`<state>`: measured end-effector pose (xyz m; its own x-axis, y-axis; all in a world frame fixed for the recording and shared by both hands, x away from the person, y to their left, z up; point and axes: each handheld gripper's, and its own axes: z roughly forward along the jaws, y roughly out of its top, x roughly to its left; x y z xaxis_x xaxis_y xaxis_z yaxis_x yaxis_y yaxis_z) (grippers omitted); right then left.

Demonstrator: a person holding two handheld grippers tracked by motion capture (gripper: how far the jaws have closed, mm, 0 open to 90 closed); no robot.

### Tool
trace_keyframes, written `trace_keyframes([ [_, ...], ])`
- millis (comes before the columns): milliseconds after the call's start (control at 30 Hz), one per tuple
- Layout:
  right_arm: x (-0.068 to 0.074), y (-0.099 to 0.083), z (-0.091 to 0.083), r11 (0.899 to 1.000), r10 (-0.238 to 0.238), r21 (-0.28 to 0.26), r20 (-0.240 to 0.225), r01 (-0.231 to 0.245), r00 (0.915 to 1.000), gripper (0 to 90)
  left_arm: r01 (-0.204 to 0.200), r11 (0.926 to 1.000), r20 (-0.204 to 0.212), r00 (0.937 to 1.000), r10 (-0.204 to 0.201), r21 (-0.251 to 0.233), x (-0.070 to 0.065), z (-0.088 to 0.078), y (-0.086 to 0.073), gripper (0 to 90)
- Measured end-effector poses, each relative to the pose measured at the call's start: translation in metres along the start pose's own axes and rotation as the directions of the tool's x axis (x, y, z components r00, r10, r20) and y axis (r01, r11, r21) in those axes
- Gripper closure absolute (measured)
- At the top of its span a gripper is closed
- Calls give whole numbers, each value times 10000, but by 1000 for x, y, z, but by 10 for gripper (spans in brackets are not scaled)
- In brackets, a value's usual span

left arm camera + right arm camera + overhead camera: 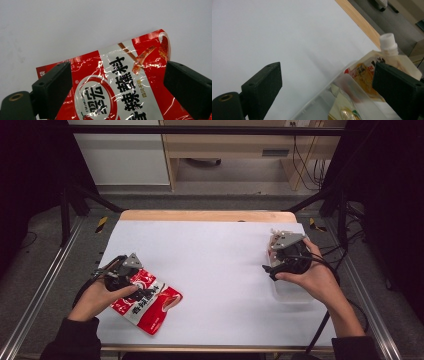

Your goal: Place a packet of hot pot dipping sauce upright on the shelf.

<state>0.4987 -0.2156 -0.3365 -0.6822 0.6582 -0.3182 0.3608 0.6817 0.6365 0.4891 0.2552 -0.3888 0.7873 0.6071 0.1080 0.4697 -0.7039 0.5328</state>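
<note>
My grippers, jaws apart and empty

My left gripper [117,82] gapes over the red sachet [125,85]; my right gripper [327,87] stands wide, far across from that sachet.

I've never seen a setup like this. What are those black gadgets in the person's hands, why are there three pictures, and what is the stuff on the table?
A person sits at a white-covered table and holds a hand-operated two-jaw clamp in each hand. One picture looks down from above; the other two come from small cameras riding on each clamp, looking along its black jaws. The left gripper hovers over a red seasoning packet with its jaws spread to either side of it, not pinching it. The right gripper is open and holds nothing. It is beside a clear plastic box holding packets, among them a spouted pouch with a white screw cap.
</note>
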Motion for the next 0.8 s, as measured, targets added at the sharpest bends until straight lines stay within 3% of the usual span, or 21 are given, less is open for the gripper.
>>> trace_keyframes([
  [333, 28, 27, 4, 9983, -332, -487, -18, 331, 9994, 124, 114, 9999, -283, 9995, -114, -2, 2, -2, -3, 86],
  [800, 77, 40, 44, 9984, -303, -490, -766, 266, 9966, 158, 295, 9995, -529, 9982, -298, -70, 5, -2, -10, 83],
])
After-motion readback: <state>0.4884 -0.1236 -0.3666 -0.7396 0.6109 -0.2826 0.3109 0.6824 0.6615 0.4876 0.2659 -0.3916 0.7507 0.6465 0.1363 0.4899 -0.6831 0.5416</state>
